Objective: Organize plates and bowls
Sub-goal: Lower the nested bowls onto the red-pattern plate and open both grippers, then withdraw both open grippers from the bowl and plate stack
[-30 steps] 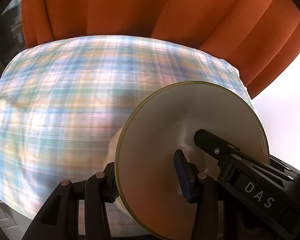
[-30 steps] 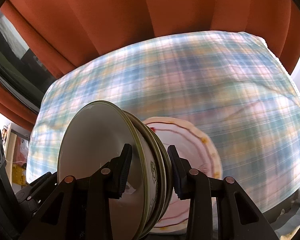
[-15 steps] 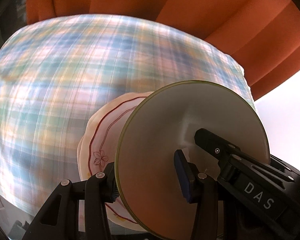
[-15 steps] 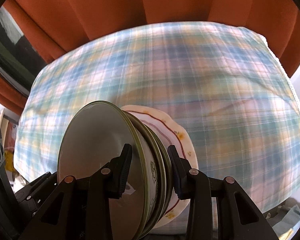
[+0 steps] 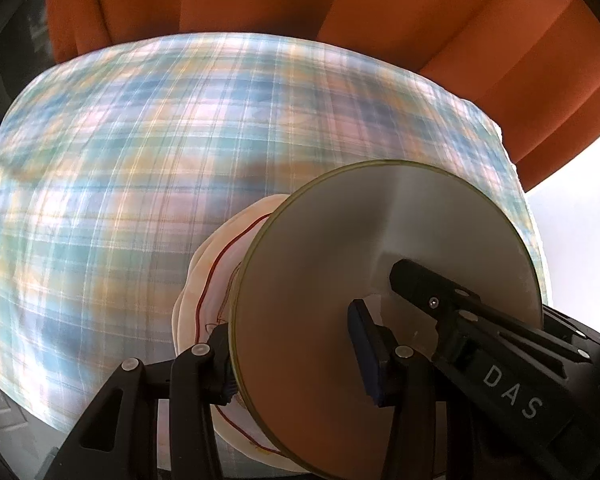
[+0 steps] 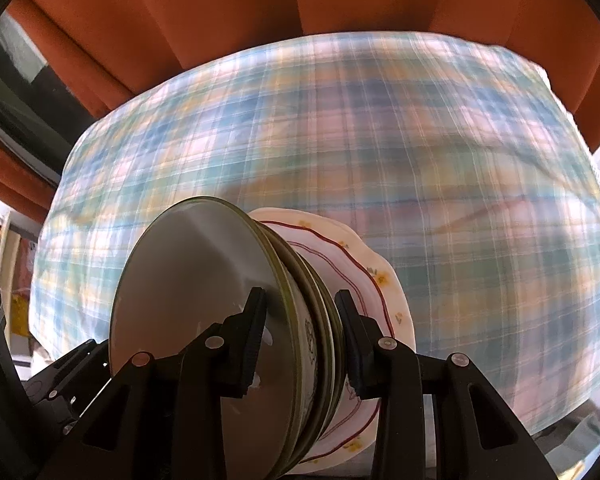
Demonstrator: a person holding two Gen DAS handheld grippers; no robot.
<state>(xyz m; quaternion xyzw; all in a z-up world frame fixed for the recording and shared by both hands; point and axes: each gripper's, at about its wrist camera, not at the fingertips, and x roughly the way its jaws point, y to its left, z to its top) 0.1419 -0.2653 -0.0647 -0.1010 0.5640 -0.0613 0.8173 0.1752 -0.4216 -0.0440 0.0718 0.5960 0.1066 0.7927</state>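
Observation:
A stack of green-rimmed white bowls (image 5: 380,300) (image 6: 204,312) is clamped between both grippers above the plaid table. My left gripper (image 5: 296,360) is shut on the stack's rim, one finger inside the top bowl, one outside. My right gripper (image 6: 300,340) is shut on the opposite rim in the same way. A cream scalloped plate with a red line and yellow flowers (image 5: 208,288) (image 6: 364,280) sits right under the bowls; I cannot tell whether it is lifted with them. The right gripper's body (image 5: 500,360) shows in the left wrist view.
A blue, pink and yellow plaid tablecloth (image 5: 140,160) (image 6: 420,140) covers the table. Orange curtains (image 5: 260,0) (image 6: 300,0) hang behind its far edge. A dark window frame (image 6: 16,92) is at the left.
Both views shifted over the table while the grip stayed the same. The scalloped plate under the bowls showed more half a second ago and is again partly hidden.

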